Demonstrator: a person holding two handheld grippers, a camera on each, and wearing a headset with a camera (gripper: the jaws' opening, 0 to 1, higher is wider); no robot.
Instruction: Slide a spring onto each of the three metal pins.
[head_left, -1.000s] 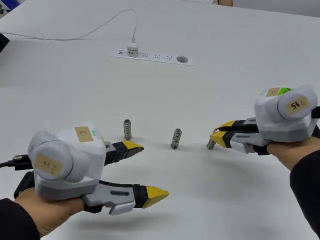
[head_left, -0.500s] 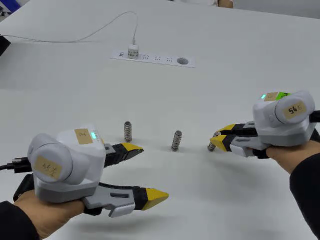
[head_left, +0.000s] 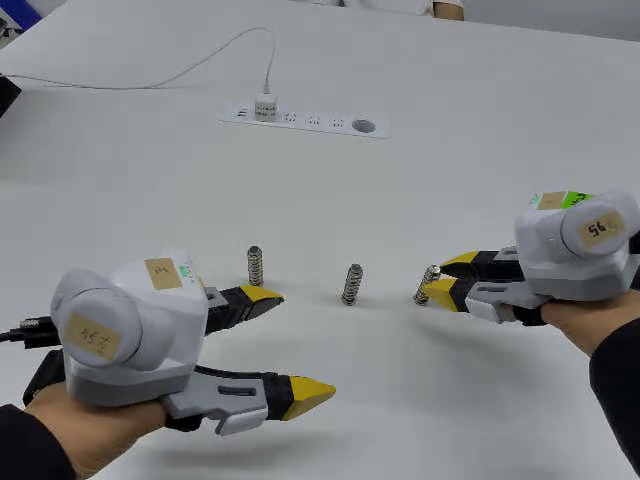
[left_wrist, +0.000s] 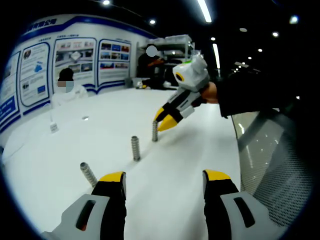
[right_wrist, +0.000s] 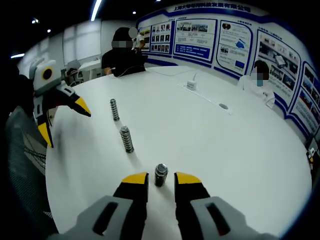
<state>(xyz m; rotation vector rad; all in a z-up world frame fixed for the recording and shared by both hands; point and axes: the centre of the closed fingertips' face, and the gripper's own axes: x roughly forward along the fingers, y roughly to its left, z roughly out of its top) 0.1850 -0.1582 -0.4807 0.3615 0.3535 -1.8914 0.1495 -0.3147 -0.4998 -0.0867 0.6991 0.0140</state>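
1. Three springs stand upright in a row on a white desk (head_left: 450, 180).
2. The right spring (head_left: 428, 283), to the right of the middle spring (head_left: 351, 284), sits between the tips of the right gripper (head_left: 440, 278). Its fingers (right_wrist: 136, 181) are slightly parted, with a thin gap on either side of the spring.
3. The left spring (head_left: 255, 266) stands left of the middle spring.
4. The left gripper (head_left: 295, 342) hovers nearer the person than the middle spring. Its fingers (left_wrist: 112, 180) are spread wide and hold nothing.
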